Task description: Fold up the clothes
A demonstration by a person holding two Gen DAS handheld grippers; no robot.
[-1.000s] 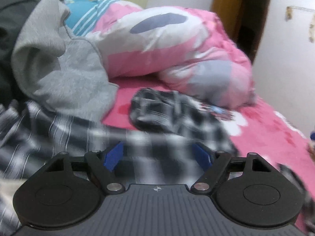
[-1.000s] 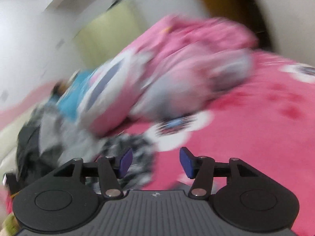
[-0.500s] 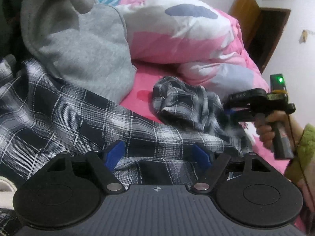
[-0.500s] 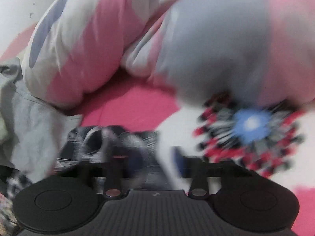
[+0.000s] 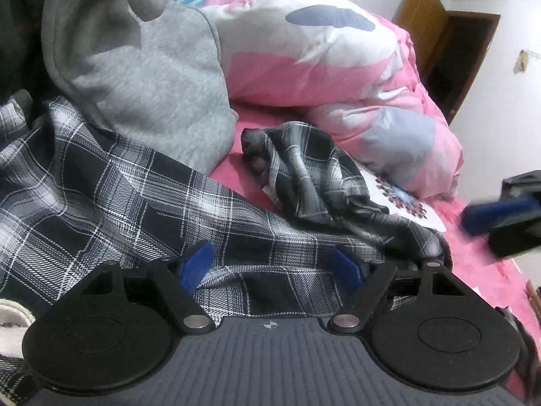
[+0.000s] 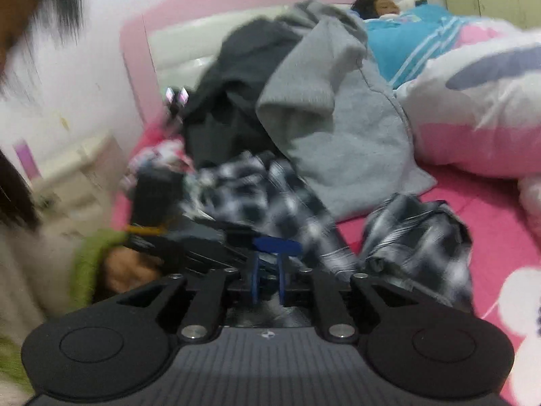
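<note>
- The left hand-held gripper point(image 5: 270, 267) stands wide, its blue pads straddling a ridge of the plaid shirt point(image 5: 111, 199) without pinching it.
- The shirt lies rumpled across the pink bed point(image 5: 473, 264), a bunched sleeve point(image 5: 304, 169) toward 1 o'clock and the grey hoodie point(image 5: 142, 81) overlapping it at 11 o'clock.
- The right hand-held gripper point(image 6: 268, 282) is narrow; whether cloth sits between its pads, I cannot tell.
- In my judgement, a good fold needs the shirt drawn free of the hoodie and spread flat, with grips taken at seams or corners.

crumpled plaid shirt point(image 5: 142, 203) on bed
</note>
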